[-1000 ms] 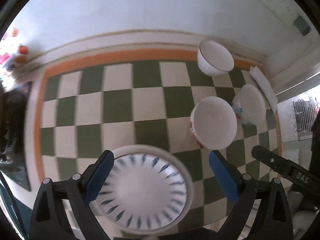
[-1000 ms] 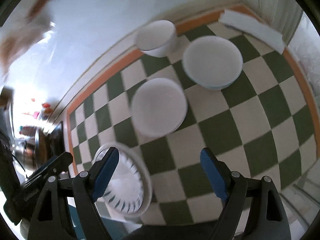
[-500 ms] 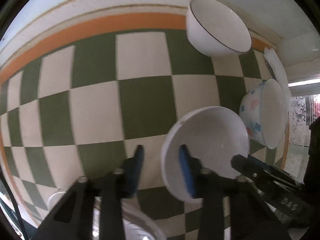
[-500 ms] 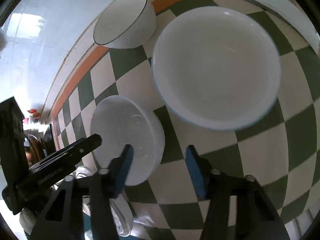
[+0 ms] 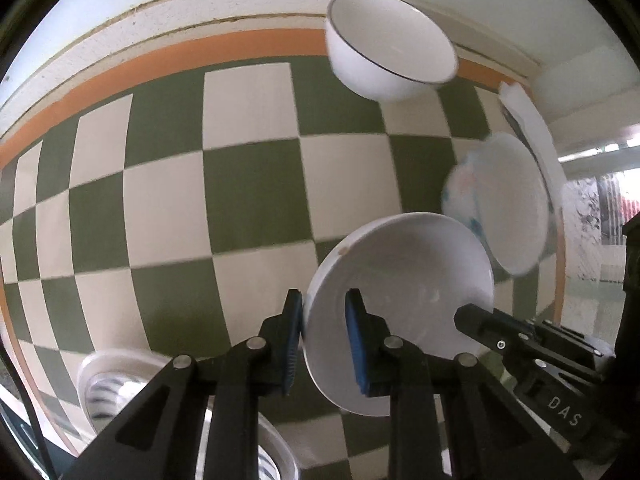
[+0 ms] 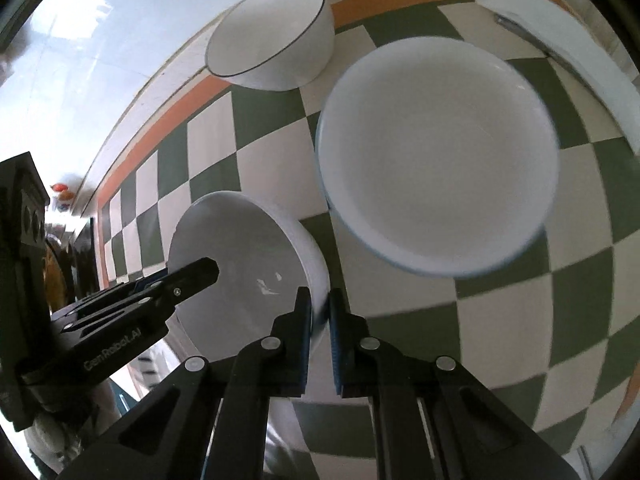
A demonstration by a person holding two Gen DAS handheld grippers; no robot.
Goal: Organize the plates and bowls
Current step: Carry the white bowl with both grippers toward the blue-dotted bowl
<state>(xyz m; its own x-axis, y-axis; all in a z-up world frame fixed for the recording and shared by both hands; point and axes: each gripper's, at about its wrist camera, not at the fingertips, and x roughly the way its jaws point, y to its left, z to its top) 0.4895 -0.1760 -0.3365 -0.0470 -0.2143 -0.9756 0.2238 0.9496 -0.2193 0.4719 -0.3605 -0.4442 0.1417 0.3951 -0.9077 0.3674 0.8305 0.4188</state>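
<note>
Green-and-cream checked counter [image 5: 248, 184] with an orange border, backed by a pale wall. From the left wrist: left tool [image 5: 320, 336] clamped across the near rim of a plain white bowl [image 5: 404, 280], 1 blue pad outside the wall, the other inside; opposite rim taken by the right tool [image 5: 472, 318], reaching in from the right. Bowl tipped up toward the camera, seemingly off the counter, though the underside stays hidden. Beyond it: a black-rimmed white bowl [image 5: 390, 46] near the orange border, a patterned bowl [image 5: 500, 204] just beside the held one, and a blue-marked plate [image 5: 120, 384] at lower left. From the right wrist: right tool [image 6: 320, 320] pinched nearly shut on the thin rim of the same white bowl [image 6: 240, 264], with the left tool [image 6: 196, 276] biting the far edge. Larger patterned bowl [image 6: 436, 160] sitting wide and empty just beyond, black-rimmed bowl [image 6: 276, 36] behind it, folded white paper [image 6: 560, 48] at the counter's far corner. Changed within the last second: both tools wide apart above the counter, then half closed at the rim 0.5 s back, now gripping from 2 sides. Likely meaning: grasp secured, nesting into the larger bowl probably next.
</note>
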